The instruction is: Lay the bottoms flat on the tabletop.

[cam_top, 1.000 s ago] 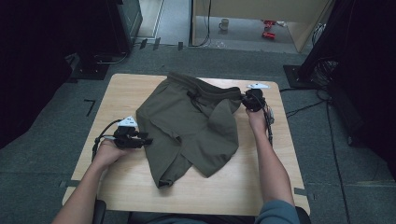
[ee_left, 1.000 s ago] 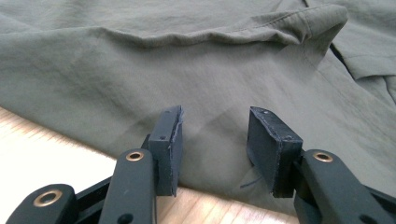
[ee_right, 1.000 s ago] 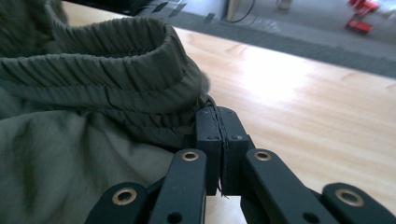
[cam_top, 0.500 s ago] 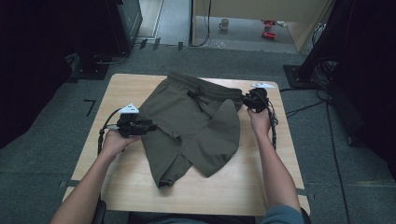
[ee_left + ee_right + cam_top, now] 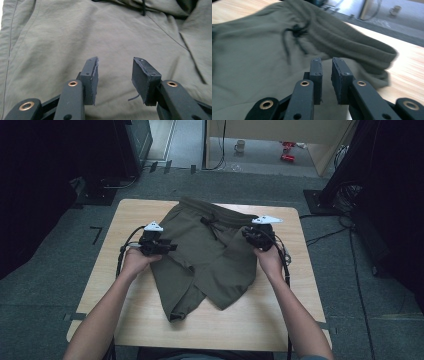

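Observation:
Olive green shorts (image 5: 210, 255) lie spread on the wooden table (image 5: 130, 215), waistband at the far side, the two legs crossing at the near side. A black drawstring (image 5: 207, 220) is knotted at the waist. My left gripper (image 5: 172, 246) is at the shorts' left edge, open, its jaws just above the flat fabric (image 5: 75, 32) with nothing between them (image 5: 115, 72). My right gripper (image 5: 246, 234) hovers over the right side below the waistband (image 5: 352, 42). Its jaws have just been closing to a narrow gap (image 5: 326, 67) that holds no cloth.
Bare wood runs along the table's near edge (image 5: 260, 325) and both sides. Beyond the far edge the floor holds a mug (image 5: 240, 145), a red object (image 5: 287, 151) and cables. Dark equipment stands to the left and right of the table.
My left gripper slid right and away from the person, onto the shorts' left edge. My right gripper came off the waistband's right corner and shifted left and nearer, over the fabric.

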The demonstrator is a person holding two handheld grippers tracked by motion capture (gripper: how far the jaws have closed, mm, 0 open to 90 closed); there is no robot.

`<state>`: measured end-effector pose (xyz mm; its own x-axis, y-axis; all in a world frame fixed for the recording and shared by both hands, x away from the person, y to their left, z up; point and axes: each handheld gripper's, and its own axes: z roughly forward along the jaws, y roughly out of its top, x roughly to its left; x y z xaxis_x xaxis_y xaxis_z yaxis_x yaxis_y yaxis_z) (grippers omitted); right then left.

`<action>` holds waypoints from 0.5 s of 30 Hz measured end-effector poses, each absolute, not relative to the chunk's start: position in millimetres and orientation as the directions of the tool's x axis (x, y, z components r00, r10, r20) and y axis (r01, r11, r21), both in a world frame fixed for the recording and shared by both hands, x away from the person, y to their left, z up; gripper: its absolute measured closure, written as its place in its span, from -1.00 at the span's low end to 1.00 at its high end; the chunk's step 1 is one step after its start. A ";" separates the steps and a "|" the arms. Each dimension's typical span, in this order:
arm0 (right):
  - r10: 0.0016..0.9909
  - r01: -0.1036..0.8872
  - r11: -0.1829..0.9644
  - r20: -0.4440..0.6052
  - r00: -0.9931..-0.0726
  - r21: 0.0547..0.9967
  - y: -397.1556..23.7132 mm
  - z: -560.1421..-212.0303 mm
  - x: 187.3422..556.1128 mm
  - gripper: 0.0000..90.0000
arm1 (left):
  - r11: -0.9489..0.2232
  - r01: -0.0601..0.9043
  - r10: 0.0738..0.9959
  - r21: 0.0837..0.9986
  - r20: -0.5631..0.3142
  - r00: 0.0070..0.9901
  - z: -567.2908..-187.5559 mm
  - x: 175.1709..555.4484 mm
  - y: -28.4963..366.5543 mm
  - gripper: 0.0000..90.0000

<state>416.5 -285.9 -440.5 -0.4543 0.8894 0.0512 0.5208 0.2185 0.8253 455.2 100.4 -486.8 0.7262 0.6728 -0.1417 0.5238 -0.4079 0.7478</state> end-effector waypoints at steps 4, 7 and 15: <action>0.865 0.528 0.248 0.060 -0.498 0.812 -270.7 -453.7 402.2 0.70 | -0.404 0.552 0.682 0.729 -0.162 0.713 -497.7 459.5 98.7 0.24; 0.858 0.540 0.267 0.057 -0.510 0.798 -265.6 -467.7 395.4 0.62 | -0.442 0.562 0.683 0.700 -0.144 0.716 -504.6 460.0 97.8 0.23; 0.887 0.605 0.278 0.042 -0.460 0.746 -280.4 -498.8 402.4 0.46 | -0.483 0.540 0.674 0.689 -0.101 0.732 -505.7 455.5 95.6 0.26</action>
<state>402.4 -280.4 -498.8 -0.4599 0.8870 0.0424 0.6048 0.2779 0.7463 455.5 95.6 -505.7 0.7322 0.6736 -0.1008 0.5396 -0.4834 0.6893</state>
